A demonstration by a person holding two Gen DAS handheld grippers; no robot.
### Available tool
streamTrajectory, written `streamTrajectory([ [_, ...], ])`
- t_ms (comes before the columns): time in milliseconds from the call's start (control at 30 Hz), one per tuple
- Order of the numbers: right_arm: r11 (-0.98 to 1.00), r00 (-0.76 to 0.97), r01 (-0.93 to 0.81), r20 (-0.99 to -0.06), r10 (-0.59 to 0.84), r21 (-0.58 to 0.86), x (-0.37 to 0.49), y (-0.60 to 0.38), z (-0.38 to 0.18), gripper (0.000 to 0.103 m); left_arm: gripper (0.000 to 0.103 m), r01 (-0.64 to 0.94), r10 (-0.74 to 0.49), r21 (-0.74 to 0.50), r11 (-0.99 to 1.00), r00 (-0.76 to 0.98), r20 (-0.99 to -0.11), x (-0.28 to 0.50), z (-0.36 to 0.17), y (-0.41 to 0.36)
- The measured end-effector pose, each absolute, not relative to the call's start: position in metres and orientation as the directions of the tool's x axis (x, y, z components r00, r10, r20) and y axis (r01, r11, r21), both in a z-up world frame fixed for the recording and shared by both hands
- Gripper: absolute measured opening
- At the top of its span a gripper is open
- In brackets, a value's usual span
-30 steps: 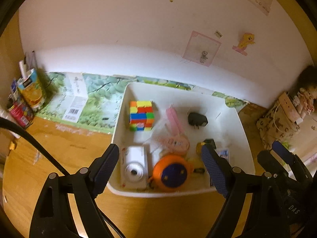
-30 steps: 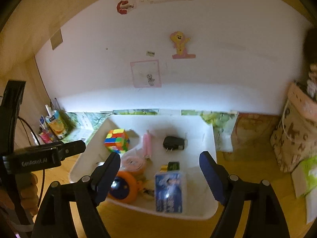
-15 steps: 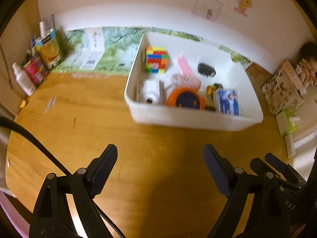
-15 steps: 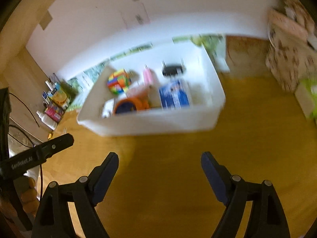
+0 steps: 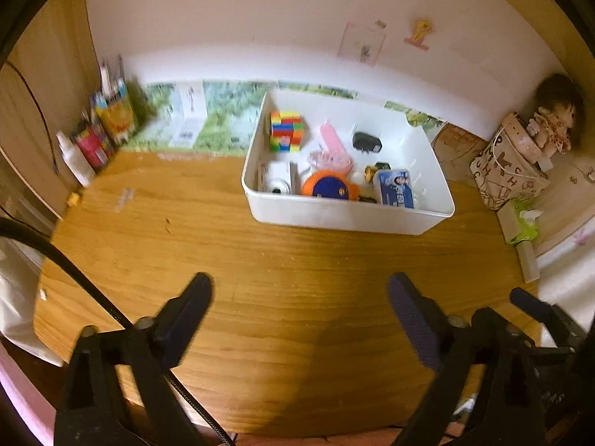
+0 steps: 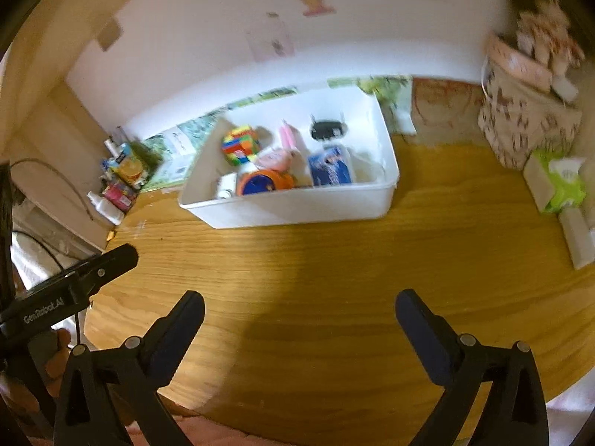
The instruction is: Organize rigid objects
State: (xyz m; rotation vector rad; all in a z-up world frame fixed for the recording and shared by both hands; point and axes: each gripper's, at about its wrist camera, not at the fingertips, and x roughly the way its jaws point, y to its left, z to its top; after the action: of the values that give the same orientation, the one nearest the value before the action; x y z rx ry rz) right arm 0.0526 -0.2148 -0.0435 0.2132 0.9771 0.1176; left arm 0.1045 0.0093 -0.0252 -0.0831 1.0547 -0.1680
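The white bin (image 5: 346, 215) sits upper centre of both frames on the table (image 5: 260, 278), holding a cube (image 5: 285, 131), charger (image 5: 366, 141) and orange disc (image 5: 329, 186). My left gripper (image 5: 301, 297) and right gripper (image 6: 299, 310) hang spread and empty, low in frame.

white bin (image 5: 346, 219), multicoloured cube (image 5: 285, 131)

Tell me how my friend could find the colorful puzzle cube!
Look on the wooden table for the white bin near the wall. The puzzle cube sits in its back left corner, beside a pink stick. Nothing else there has many-colored squares.
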Motion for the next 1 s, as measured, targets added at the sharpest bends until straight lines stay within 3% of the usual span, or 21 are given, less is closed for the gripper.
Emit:
streamTrajectory([
  [367, 0.979, 0.632, 0.046, -0.764, 0.127, 0.201, 0.026, -0.217, -0.033, 0.103, 0.102, 0.025, -0.022, -0.009, 1.0, 0.616, -0.788, 0.075, -0.006, 0.0],
  [600, 0.978, 0.641, 0.067, -0.76, 0.109, 0.197, 0.011, -0.217, -0.034, 0.103, 0.102, 0.005, 0.006, 0.012, 1.0, 0.598, -0.801, 0.056, -0.012, 0.0],
  [1000, 0.99, 0.678, 0.044, -0.731, 0.069, 0.134, -0.001, -0.208, -0.024, 0.103, 0.102, 0.008, 0.081, 0.119, 0.993, 0.688, -0.721, 0.031, 0.005, -0.015],
])
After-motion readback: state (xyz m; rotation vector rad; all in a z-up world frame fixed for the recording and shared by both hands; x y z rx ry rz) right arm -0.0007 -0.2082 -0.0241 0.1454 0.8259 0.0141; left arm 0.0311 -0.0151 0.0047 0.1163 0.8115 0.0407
